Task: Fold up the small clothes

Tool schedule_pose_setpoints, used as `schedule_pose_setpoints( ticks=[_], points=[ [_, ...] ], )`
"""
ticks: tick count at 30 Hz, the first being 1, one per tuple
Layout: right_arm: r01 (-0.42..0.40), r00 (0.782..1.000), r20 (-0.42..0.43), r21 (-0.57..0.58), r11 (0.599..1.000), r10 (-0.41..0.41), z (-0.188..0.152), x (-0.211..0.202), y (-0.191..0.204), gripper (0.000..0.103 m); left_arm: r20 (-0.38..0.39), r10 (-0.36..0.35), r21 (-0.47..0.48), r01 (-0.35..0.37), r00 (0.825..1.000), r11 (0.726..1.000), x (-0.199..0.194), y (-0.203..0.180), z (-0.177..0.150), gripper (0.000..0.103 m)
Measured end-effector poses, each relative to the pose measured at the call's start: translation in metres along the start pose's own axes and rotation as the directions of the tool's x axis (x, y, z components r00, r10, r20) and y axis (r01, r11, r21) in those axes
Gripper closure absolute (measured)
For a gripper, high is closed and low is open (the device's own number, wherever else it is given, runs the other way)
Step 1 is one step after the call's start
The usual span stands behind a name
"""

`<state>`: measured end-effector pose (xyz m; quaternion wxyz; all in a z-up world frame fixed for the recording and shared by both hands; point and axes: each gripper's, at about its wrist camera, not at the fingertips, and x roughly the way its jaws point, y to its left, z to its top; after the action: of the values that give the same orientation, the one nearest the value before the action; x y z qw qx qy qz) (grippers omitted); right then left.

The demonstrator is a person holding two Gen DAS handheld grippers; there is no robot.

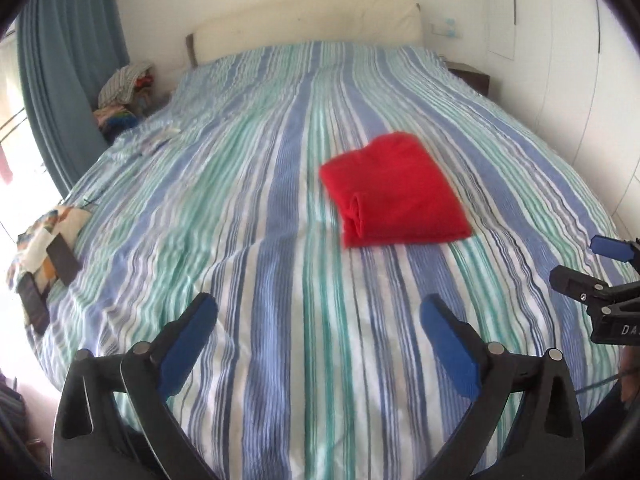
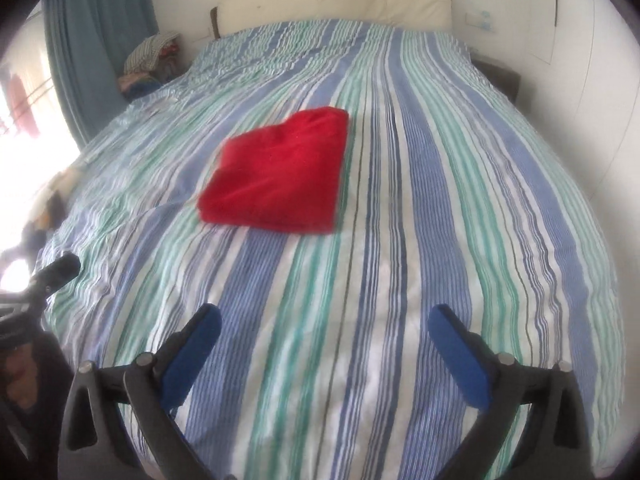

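On the bed: a red garment (image 1: 394, 192) lay folded into a compact block on the striped bedspread (image 1: 240, 240), well apart from both tools and touched by neither
Left tongs (image 1: 318, 322): spread wide over bare bedspread, blue pads (image 1: 188, 348) apart, nothing held
Right tongs (image 2: 324, 330): likewise spread wide and empty, hovering near the foot of the bed
Stage of task: the fold looked finished or close to it, judging by the squared edges and stacked layers
Risk, loose roll: a rolled edge sat at the near left corner of the block; a careless nudge there could have sprung the layers open
Risk, soft base: the bedspread was rumpled and yielding, so a low pinch could have caught the cover along with the cloth and dragged the block askew
Risk, blur: both views were smeared, which suggested motion; a hurried approach could have landed the pads off the edge
Left view alone: showed that rolled edge, a patterned item (image 1: 44, 248) at the bed's left side, and the right tongs at the right margin
Right view alone: showed the garment's smoother, flatter face and a dark nightstand (image 2: 500, 76) clearly; the left tongs appeared only as a dark blurred tip
Both views: a heap of clothes (image 1: 124, 92) waited beside the curtain (image 1: 68, 64) by the headboard
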<state>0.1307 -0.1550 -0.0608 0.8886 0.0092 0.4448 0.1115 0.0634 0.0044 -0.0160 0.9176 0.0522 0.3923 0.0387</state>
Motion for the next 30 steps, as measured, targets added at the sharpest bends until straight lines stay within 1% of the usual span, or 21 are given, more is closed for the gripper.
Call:
schedule_pose_setpoints(
  ticks=[5, 8, 12, 15, 18, 22, 26, 30],
  points=[
    [-0.026, 0.999, 0.023, -0.031, 0.999, 0.027, 0.006, -0.029, 0.025, 0.001, -0.06, 0.036, -0.033, -0.039, 0.998, 0.999, -0.015, -0.003, -0.006, 0.002],
    [-0.033, 0.999, 0.017, -0.05, 0.998, 0.034, 0.005, -0.039, 0.037, 0.001, -0.089, 0.04, -0.026, -0.042, 0.995, 0.999, -0.018, -0.003, -0.01, 0.002],
    [-0.029, 0.999, 0.013, -0.071, 0.997, 0.03, 0.004, -0.051, 0.049, 0.001, -0.089, 0.053, -0.024, -0.055, 0.995, 0.998, -0.025, -0.002, -0.014, 0.002],
    [-0.033, 0.999, 0.016, -0.076, 0.997, 0.035, 0.004, -0.059, 0.055, 0.001, -0.085, 0.042, -0.028, -0.044, 0.996, 0.999, -0.03, -0.001, -0.013, 0.001],
    [-0.039, 0.999, -0.001, -0.085, 0.996, 0.039, 0.005, -0.062, 0.06, 0.001, -0.074, 0.039, -0.025, -0.041, 0.996, 0.999, -0.038, -0.002, -0.013, 0.0],
    [-0.041, 0.999, -0.018, -0.111, 0.993, 0.039, 0.002, -0.067, 0.066, 0.001, -0.08, 0.018, -0.051, -0.022, 0.997, 0.998, -0.045, 0.001, -0.012, 0.0],
    [-0.038, 0.999, -0.011, -0.119, 0.992, 0.037, 0.001, -0.077, 0.07, 0.001, -0.092, -0.01, -0.09, 0.002, 0.996, 0.996, -0.051, 0.007, -0.01, 0.0],
    [-0.035, 0.999, 0.008, -0.122, 0.992, 0.037, 0.004, -0.091, 0.075, 0.001, -0.092, 0.008, -0.077, -0.016, 0.996, 0.997, -0.059, 0.006, -0.006, 0.0]
  ],
)
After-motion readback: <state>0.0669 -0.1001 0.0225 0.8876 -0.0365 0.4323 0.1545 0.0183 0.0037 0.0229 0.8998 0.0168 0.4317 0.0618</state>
